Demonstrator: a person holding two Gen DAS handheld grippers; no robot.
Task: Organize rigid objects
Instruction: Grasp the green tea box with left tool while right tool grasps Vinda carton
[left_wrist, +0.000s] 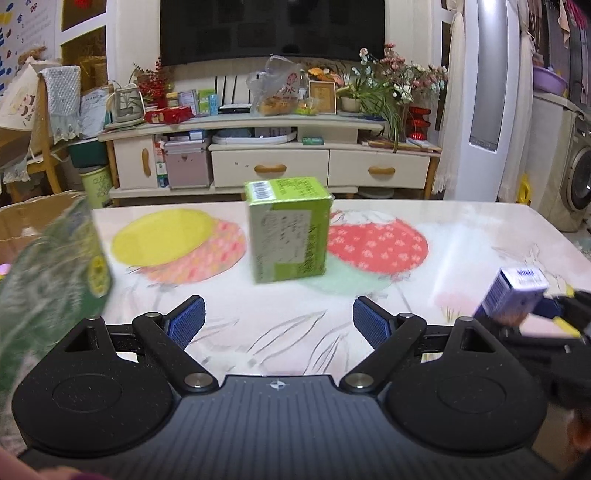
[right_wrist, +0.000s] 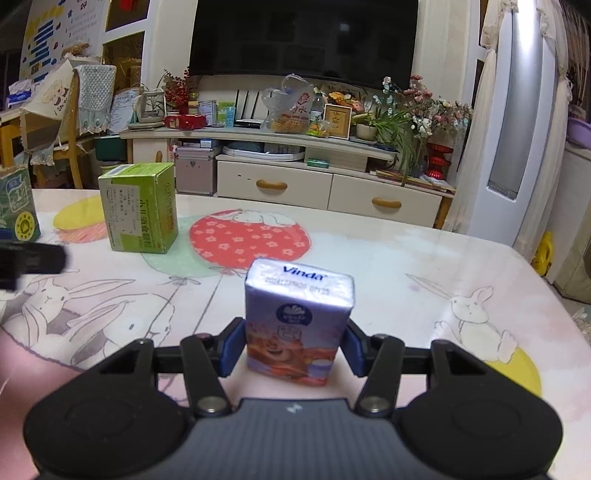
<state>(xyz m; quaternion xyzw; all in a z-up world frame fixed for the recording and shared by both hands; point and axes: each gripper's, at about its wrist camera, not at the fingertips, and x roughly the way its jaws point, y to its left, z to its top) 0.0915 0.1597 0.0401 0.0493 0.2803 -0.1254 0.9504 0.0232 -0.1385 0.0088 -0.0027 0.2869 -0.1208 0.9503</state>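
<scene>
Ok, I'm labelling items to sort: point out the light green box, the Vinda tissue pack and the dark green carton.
light green box (left_wrist: 286, 236): left wrist view, front face.
Vinda tissue pack (right_wrist: 295, 321): right wrist view, front face.
dark green carton (right_wrist: 16, 212): right wrist view, visible front face at the frame's left edge.

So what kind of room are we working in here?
Most likely a home living room. A large dark television hangs above a cream media cabinet crowded with flowers and household bits, and the work surface is a table under a rabbit-and-balloon print cover. A washing machine stands at the right.
</scene>
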